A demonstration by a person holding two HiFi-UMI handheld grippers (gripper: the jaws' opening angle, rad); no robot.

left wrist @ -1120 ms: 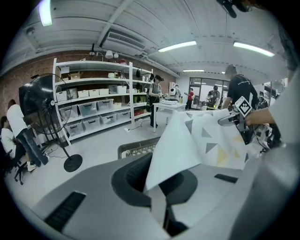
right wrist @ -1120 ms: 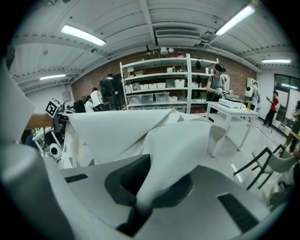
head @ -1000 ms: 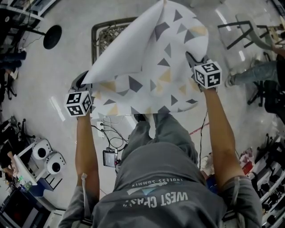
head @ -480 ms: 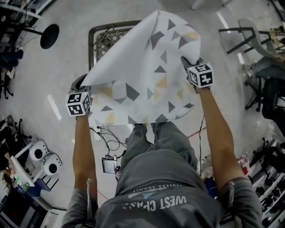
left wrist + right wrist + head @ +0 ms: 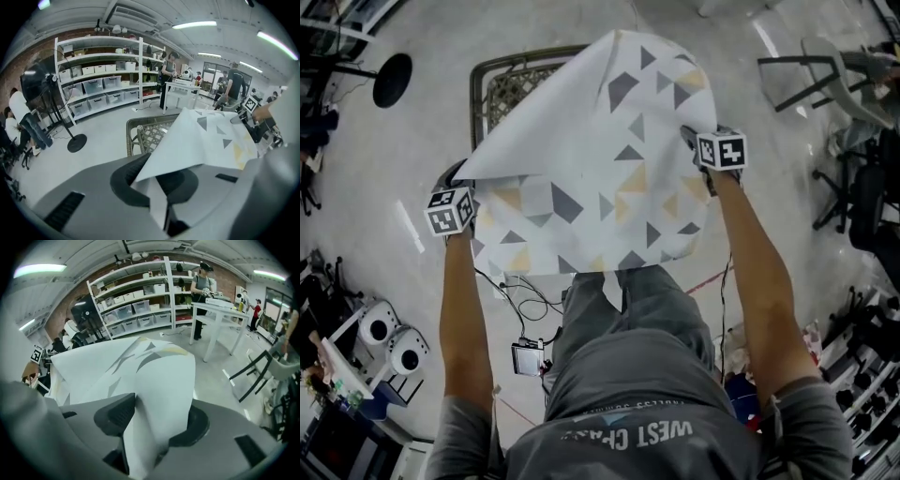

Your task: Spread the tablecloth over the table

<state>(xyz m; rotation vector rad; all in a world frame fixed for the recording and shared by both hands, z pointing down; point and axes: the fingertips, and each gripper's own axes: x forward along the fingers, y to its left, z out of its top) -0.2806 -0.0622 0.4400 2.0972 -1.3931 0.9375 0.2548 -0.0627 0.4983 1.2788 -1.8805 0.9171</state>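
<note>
My left tongs (image 5: 155, 182) clamp the tablecloth (image 5: 591, 169). My right tongs (image 5: 154, 420) have just been opening, with cloth loose between them, above the woven surface (image 5: 502, 89).

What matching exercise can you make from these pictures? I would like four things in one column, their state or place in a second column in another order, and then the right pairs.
Things:
1. tablecloth
2. left gripper
3. right gripper
4. table

States or places:
A. on the floor, woven top, partly hidden behind the cloth
B. jaws apart, cloth between them
C. shut on the cloth's edge
D. in the air, white with grey and yellow triangles

Pairs: 1-D, 2-C, 3-B, 4-A.

Note: the right gripper's jaws have just been opening.
</note>
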